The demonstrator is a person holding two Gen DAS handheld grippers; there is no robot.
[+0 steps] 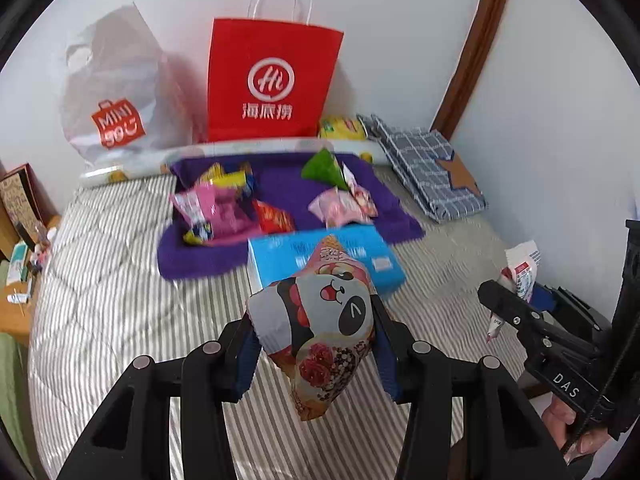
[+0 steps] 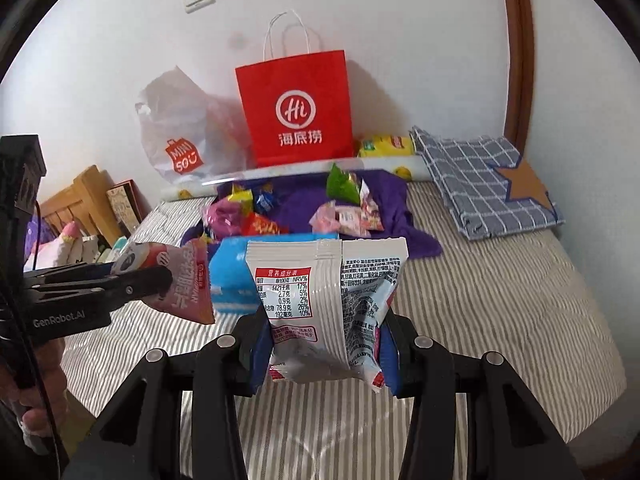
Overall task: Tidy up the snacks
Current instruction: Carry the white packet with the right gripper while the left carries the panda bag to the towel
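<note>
My left gripper (image 1: 316,344) is shut on a puffy panda snack pack (image 1: 320,328), held above the striped bed. In the right wrist view that same pack (image 2: 190,280) shows pink at the left, pinched in the left gripper (image 2: 168,280). My right gripper (image 2: 324,344) is shut on a white snack pack (image 2: 320,304) with its nutrition label facing me; the pack (image 1: 520,276) also shows at the right of the left wrist view. Several loose snacks (image 1: 224,208) lie on a purple towel (image 1: 280,188) ahead. A blue box (image 1: 280,258) sits at the towel's near edge.
A red paper bag (image 1: 272,80) and a white plastic bag (image 1: 108,92) stand against the wall. A folded checked cloth (image 2: 488,176) lies at the right, a yellow pack (image 2: 384,146) beside the red bag. A wooden bedside unit (image 2: 88,196) with clutter is at the left.
</note>
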